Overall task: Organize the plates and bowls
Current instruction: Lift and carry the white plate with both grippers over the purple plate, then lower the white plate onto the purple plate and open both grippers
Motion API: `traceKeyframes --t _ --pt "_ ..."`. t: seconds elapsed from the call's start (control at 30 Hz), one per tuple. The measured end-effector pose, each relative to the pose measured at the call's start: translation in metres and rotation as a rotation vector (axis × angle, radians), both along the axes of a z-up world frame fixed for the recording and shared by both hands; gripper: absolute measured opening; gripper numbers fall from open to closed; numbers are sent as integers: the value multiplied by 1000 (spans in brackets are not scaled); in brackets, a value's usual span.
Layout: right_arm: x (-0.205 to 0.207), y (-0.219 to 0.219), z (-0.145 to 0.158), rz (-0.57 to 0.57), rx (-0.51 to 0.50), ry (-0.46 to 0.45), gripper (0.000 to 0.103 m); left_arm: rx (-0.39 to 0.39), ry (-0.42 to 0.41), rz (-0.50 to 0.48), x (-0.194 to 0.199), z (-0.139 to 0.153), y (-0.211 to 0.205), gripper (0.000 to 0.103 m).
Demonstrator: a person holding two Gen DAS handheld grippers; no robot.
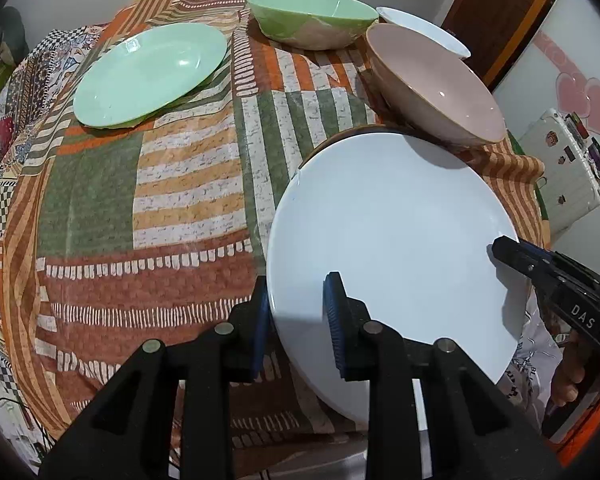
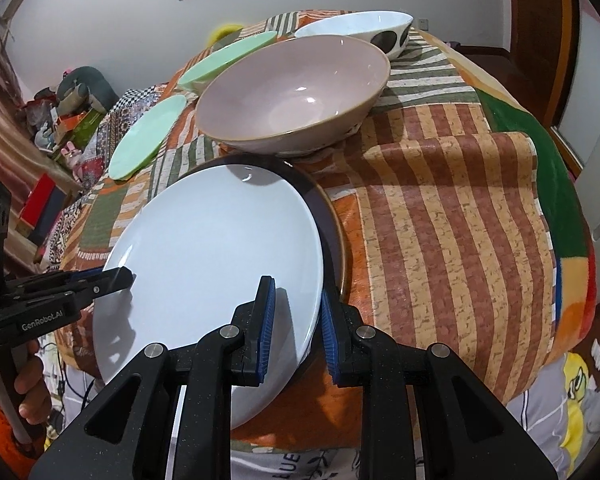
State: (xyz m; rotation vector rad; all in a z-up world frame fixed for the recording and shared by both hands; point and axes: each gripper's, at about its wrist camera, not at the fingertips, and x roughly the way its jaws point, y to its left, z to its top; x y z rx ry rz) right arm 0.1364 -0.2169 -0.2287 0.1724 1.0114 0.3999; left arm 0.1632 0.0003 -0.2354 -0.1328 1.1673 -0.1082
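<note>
A white plate point(image 1: 396, 248) point(image 2: 216, 264) is held tilted over a dark plate point(image 2: 328, 224) at the table's near edge. My left gripper point(image 1: 298, 312) grips the white plate's left rim between its blue pads. My right gripper point(image 2: 296, 320) grips its right rim; it also shows in the left wrist view point(image 1: 512, 252). The left gripper shows at the left of the right wrist view point(image 2: 116, 278). Behind stand a pink bowl point(image 1: 436, 84) point(image 2: 296, 88), a green bowl point(image 1: 312, 18), a white spotted bowl point(image 2: 364, 32) and a green plate point(image 1: 150, 74) point(image 2: 148, 136).
A striped patchwork cloth point(image 1: 188, 184) covers the table point(image 2: 440, 208). A white suitcase point(image 1: 560, 168) stands off the right side. Clutter and boxes point(image 2: 60, 120) lie beyond the left side. A wooden door point(image 1: 500, 8) is behind.
</note>
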Motion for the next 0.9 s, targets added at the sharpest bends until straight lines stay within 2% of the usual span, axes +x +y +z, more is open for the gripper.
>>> traceKeyframes --t 0.37,0.7,0.8,0.9 --pt "6 -3 2 -6 -13 -21 20 -11 10 -2 7 -3 -1 28" --pt "4 7 4 16 -96 -57 19 13 8 -7 7 -3 -4 34" --pt "0 8 10 -19 -197 -113 23 8 3 0 5 1 -1 34" --pt "-1 -1 18 -27 -168 -120 27 1 -14 2 1 8 4 34"
